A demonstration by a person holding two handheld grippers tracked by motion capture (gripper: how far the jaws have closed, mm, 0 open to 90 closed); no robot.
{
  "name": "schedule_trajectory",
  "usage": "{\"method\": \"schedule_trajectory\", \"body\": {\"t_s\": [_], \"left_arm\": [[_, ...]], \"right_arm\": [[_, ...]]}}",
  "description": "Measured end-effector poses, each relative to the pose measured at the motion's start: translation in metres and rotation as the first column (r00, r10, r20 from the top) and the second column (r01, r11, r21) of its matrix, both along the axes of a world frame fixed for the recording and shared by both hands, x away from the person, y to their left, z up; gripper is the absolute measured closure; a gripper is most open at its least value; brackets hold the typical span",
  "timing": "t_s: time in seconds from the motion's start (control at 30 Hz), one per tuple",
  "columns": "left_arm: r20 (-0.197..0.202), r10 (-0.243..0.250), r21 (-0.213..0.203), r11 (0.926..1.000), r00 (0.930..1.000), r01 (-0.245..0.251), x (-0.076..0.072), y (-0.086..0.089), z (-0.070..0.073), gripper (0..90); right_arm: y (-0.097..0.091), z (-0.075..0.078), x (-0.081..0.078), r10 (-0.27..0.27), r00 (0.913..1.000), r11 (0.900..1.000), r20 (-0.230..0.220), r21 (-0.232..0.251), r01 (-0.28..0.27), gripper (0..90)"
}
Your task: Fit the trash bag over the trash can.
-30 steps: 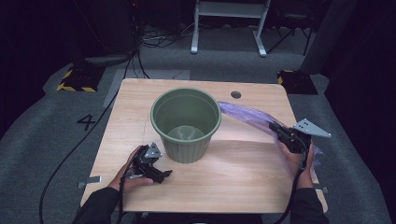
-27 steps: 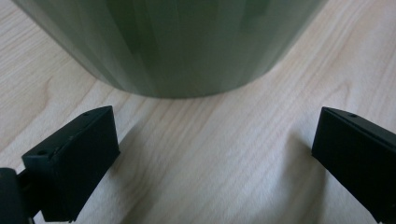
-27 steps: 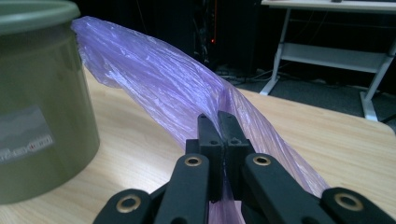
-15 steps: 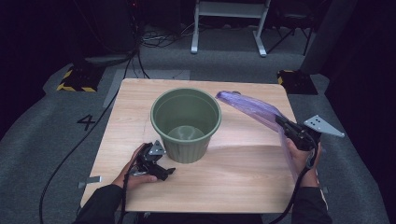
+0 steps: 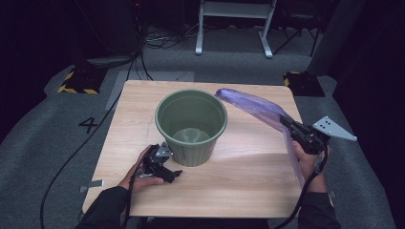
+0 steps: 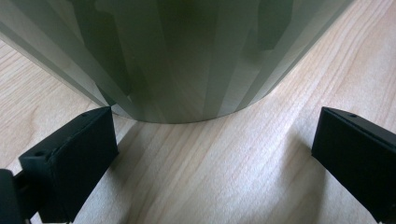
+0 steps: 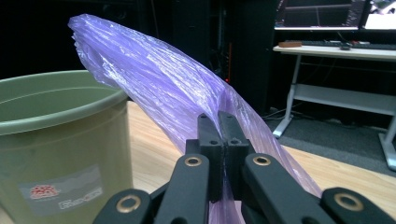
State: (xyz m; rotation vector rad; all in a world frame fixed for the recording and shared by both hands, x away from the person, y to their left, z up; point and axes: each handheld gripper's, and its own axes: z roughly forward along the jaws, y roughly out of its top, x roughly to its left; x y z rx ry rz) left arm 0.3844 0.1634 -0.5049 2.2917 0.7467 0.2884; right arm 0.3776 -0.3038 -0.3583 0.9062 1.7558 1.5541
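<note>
Right gripper (image 5: pixel 285 122), jaws pinched on the purple plastic bag (image 5: pixel 248 104), had lifted it higher beside the green bin (image 5: pixel 191 125); left gripper (image 5: pixel 167 164) stayed wide open.

We have both dark-sleeved forearms entering at six o'clock in the high view. Our left hand (image 5: pixel 143 174) lies low at about seven o'clock, wrapped around the black two-jaw left gripper (image 5: pixel 173 173), which points toward three o'clock. In the left gripper view its two black jaws stand wide apart, one at eight o'clock and one at four o'clock, with nothing pressed between them. Our right hand (image 5: pixel 308 160) is raised at about four o'clock, holding the black right gripper (image 5: pixel 283 121) with its grey three-cornered plate, aimed toward ten o'clock. Its jaws are pressed together, pinching a thin translucent purple plastic bag (image 7: pixel 154 79).
</note>
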Motion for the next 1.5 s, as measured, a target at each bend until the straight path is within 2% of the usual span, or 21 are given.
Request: {"method": "schedule_trajectory", "body": {"t_s": [0.1,0.13,0.3,0.7,0.83,0.9,0.93,0.97,1.0,1.03,1.07,1.1,1.13,1.2,1.23,1.27,1.37,1.5], "left_arm": [[-0.002,-0.002,0.000,1.0000,1.0000,0.002,0.001,-0.002,0.000,0.0],[0.000,-0.002,-0.001,1.0000,1.0000,0.002,0.002,-0.004,0.000,0.0],[0.001,-0.010,-0.001,0.9999,0.9999,0.010,0.005,-0.009,0.000,0.0],[-0.009,-0.027,-0.006,0.9996,0.9996,0.027,0.017,-0.027,0.000,0.1],[0.001,-0.033,0.001,0.9994,0.9994,0.033,0.019,-0.031,0.000,0.1],[-0.001,-0.043,-0.002,0.9991,0.9991,0.043,0.018,-0.028,0.001,2.2],[0.006,-0.041,-0.004,0.9992,0.9991,0.041,0.016,-0.026,0.003,13.1],[0.007,-0.044,-0.009,0.9990,0.9990,0.044,0.015,-0.023,0.005,13.1],[0.012,-0.036,-0.015,0.9992,0.9993,0.036,0.014,-0.020,0.007,20.1],[0.013,-0.027,-0.019,0.9994,0.9995,0.027,0.014,-0.017,0.009,20.3],[0.012,-0.019,-0.027,0.9994,0.9997,0.019,0.013,-0.013,0.011,14.8],[0.021,-0.024,-0.040,0.9989,0.9995,0.025,0.011,-0.010,0.014,14.5],[0.036,-0.030,-0.057,0.9979,0.9989,0.032,0.009,-0.007,0.017,18.9],[0.065,-0.016,-0.070,0.9973,0.9977,0.020,0.006,-0.002,0.024,15.3],[0.103,-0.003,-0.068,0.9976,0.9947,0.010,0.001,0.001,0.031,17.7],[0.103,-0.003,-0.068,0.9976,0.9947,0.010,0.001,0.001,0.031,16.6],[0.109,-0.004,-0.083,0.9964,0.9940,0.013,-0.005,0.006,0.044,16.3],[0.165,0.023,-0.135,0.9908,0.9860,-0.001,-0.015,0.019,0.067,16.2]], "right_arm": [[0.005,0.002,-0.001,0.013,0.9999,0.9999,0.006,-0.011,-0.013,90.0],[0.010,0.004,-0.001,0.020,0.9998,0.9993,0.010,-0.031,-0.019,90.0],[0.019,0.003,0.002,0.031,0.9995,0.9973,0.006,-0.067,-0.031,90.0],[0.030,0.002,0.007,0.032,0.9995,0.9938,-0.001,-0.107,-0.032,90.0],[0.033,0.003,0.007,0.029,0.9996,0.9925,0.003,-0.119,-0.029,90.0],[0.033,0.004,0.006,0.025,0.9997,0.9919,0.007,-0.125,-0.024,90.0],[0.033,0.004,0.006,0.023,0.9997,0.9913,0.011,-0.130,-0.021,90.0],[0.033,0.004,0.006,0.023,0.9997,0.9913,0.011,-0.130,-0.021,90.0],[0.033,0.004,0.006,0.022,0.9997,0.9908,0.013,-0.134,-0.020,90.0],[0.034,0.005,0.006,0.021,0.9996,0.9904,0.016,-0.137,-0.019,90.0],[0.033,0.006,0.006,0.021,0.9996,0.9903,0.019,-0.138,-0.018,90.0],[0.033,0.007,0.005,0.023,0.9994,0.9901,0.024,-0.139,-0.020,90.0],[0.034,0.009,0.004,0.030,0.9991,0.9897,0.031,-0.141,-0.025,90.0],[0.035,0.012,0.001,0.039,0.9983,0.9878,0.044,-0.152,-0.032,90.0],[0.036,0.016,-0.001,0.047,0.9971,0.9854,0.060,-0.166,-0.036,90.0],[0.036,0.016,-0.001,0.047,0.9971,0.9854,0.060,-0.166,-0.036,90.0],[0.038,0.021,-0.005,0.051,0.9959,0.9806,0.075,-0.193,-0.036,90.0],[0.039,0.026,-0.009,0.057,0.9941,0.9723,0.093,-0.231,-0.034,90.0]]}}
